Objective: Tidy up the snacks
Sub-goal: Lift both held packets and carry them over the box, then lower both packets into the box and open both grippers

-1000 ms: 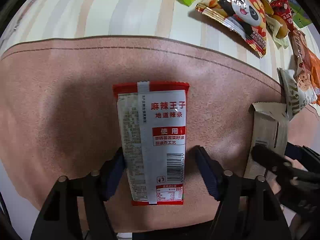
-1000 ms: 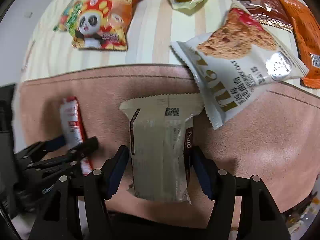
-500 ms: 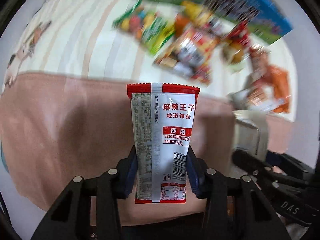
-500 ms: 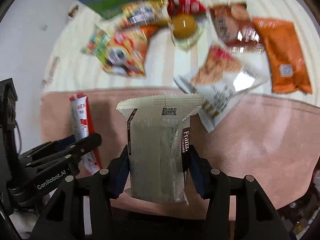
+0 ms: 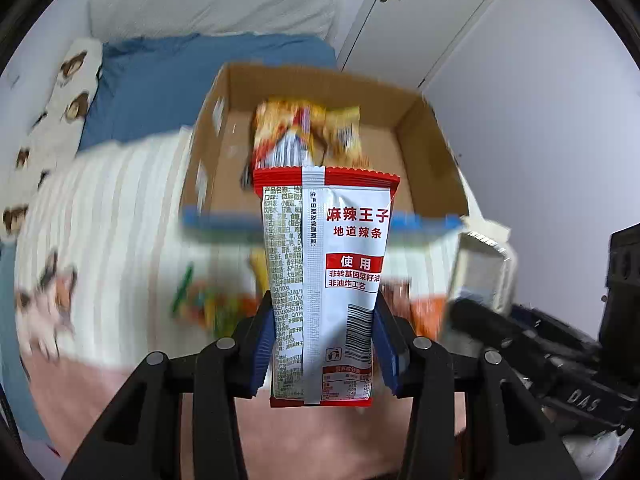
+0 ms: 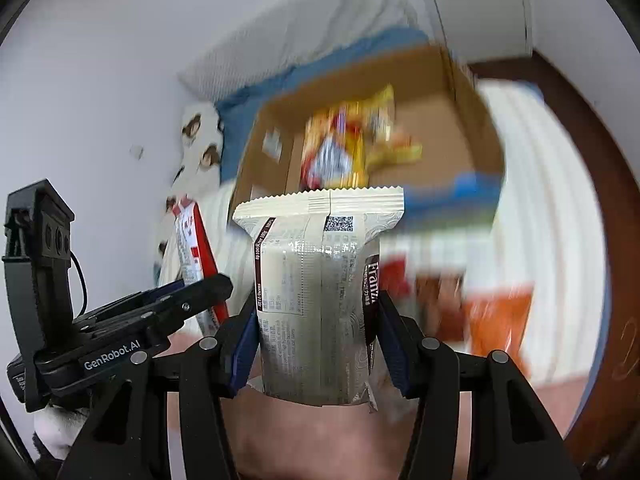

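Left claw (image 5: 324,344) clamped on red-and-white spicy strip packet (image 5: 325,280), blue pads pinching its lower half from both sides, packet upright and clear of any surface. Right claw (image 6: 316,336) clamped the same way on cream Franzzi wafer pack (image 6: 316,296), sealed serrated edge up. Both claws side by side, near each other — left one visible in right wrist view with the red packet edge-on. Straight ahead: open cardboard box (image 5: 436,152) sitting on the bed, blue strip along its near rim, a couple of yellow-red snack bags (image 5: 308,136) already inside, blurred. Between claws and box: striped bedsheet (image 5: 112,208) with more loose snacks (image 5: 208,300), too smeared by motion blur to identify; an orange bag (image 6: 500,320) among them on the right. Pink mat (image 5: 64,392) directly below. Step in hand, by the look of it: transport — two packets picked, heading to the box. Next move likely needs both claws carried forward over the near rim, high enough not to catch the cardboard edge, then lowered beside the bags already in there and released; packets hang long below the pads, so bottom edges need clearance too. Worth keeping the claws apart on the drop to avoid one packet landing on the other's claw.
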`<state>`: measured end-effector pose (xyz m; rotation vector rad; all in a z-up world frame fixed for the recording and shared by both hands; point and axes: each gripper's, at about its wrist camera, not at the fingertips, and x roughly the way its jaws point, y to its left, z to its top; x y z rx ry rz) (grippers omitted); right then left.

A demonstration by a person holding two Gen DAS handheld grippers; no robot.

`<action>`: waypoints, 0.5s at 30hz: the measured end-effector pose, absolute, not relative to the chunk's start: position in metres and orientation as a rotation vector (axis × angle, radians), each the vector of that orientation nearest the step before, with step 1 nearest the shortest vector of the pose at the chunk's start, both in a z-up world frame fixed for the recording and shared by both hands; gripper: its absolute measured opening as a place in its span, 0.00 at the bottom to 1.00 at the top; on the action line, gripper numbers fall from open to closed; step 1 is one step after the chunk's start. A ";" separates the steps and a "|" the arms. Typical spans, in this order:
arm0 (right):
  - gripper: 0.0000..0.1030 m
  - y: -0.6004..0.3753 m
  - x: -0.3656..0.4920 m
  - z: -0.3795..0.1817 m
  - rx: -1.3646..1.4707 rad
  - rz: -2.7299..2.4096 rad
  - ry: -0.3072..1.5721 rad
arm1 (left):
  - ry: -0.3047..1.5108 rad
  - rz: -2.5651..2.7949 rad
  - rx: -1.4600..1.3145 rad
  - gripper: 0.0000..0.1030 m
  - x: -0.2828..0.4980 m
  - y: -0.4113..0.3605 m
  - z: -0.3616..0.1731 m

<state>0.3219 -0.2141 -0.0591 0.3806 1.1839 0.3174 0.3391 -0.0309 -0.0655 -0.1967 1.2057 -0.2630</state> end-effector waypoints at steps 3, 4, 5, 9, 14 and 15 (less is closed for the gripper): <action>0.55 -0.214 0.371 -0.051 0.341 0.289 1.157 | 1.207 -0.243 -0.156 0.40 0.393 -0.031 -0.063; 0.55 -0.213 0.390 -0.053 0.328 0.282 1.161 | 1.221 -0.233 -0.142 0.40 0.414 -0.033 -0.066; 0.55 -0.215 0.407 -0.057 0.318 0.271 1.165 | 1.235 -0.224 -0.132 0.40 0.430 -0.033 -0.069; 0.55 -0.209 0.460 -0.078 0.265 0.230 1.216 | 1.327 -0.188 -0.118 0.40 0.495 -0.033 -0.109; 0.55 -0.196 0.500 -0.133 0.228 0.188 1.319 | 1.460 -0.169 -0.089 0.40 0.535 -0.036 -0.168; 0.55 -0.194 0.504 -0.144 0.221 0.181 1.337 | 1.485 -0.166 -0.072 0.40 0.538 -0.037 -0.180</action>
